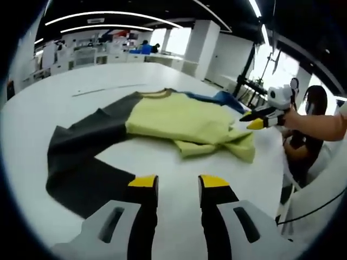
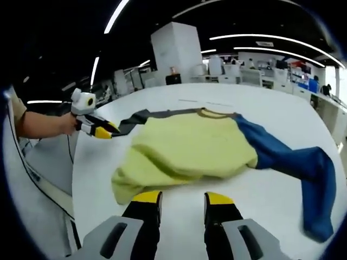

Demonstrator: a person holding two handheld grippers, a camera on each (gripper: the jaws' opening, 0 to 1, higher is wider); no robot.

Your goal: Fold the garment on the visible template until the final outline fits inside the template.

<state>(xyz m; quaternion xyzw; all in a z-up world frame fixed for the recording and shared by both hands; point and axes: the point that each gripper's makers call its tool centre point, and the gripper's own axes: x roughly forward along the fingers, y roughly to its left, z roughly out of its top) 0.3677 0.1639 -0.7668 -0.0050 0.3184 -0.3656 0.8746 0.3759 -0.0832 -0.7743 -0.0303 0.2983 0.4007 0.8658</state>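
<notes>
A long-sleeved garment lies on the white table (image 1: 162, 162). It has a yellow-green body (image 1: 179, 122), a dark grey sleeve (image 1: 81, 157) and a blue sleeve (image 1: 217, 97). Its hem is rumpled and partly folded over (image 1: 233, 143). My left gripper (image 1: 178, 184) is open and empty just short of the grey sleeve, and it comes in from the left (image 2: 100, 130) in the right gripper view. My right gripper (image 2: 182, 199) is open and hovers before the yellow hem (image 2: 130, 181). It also appears by the hem corner (image 1: 259, 120), held in a hand. The blue sleeve (image 2: 293, 162) trails right.
A thin line (image 1: 108, 88) is marked on the table beyond the garment. The table edge (image 1: 290, 179) runs close on the right, where a person's arm (image 1: 320, 124) reaches in. Desks and white pillars stand far behind.
</notes>
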